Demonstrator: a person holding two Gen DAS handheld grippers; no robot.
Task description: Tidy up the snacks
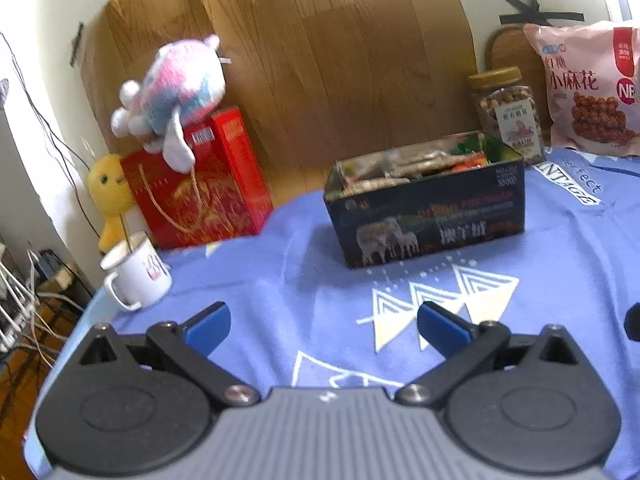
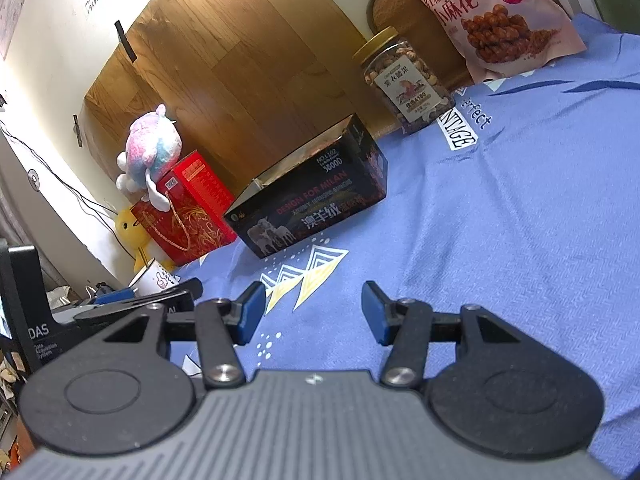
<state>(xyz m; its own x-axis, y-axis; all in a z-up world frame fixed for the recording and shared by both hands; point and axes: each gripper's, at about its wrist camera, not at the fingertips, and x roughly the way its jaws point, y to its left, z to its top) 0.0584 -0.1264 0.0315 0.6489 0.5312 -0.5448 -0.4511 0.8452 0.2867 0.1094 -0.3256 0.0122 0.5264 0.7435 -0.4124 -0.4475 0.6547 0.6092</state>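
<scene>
Two grippers, both w/ nothing in them. The left gripper (image 1: 324, 326) had its blue fingers (image 1: 210, 326) spread wide over the blue cloth (image 1: 304, 240). The right gripper (image 2: 314, 312) was spread too, but less wide, also above the cloth.

One dark box (image 1: 426, 216) sat on the cloth ahead, no lid, w/ snack packs inside; too blurry to count them. One nut jar (image 1: 508, 114) w/ a gold lid stood behind the box, to its right. One big pink snack bag (image 1: 586, 92) leaned up just beside the jar.

At the left: 1 white mug (image 1: 138, 274) at the cloth's edge, 1 red gift box (image 1: 200, 184), 1 pink-blue plush toy (image 1: 176, 96) sitting on it, 1 yellow duck toy (image 1: 110, 196) beside it.
</scene>
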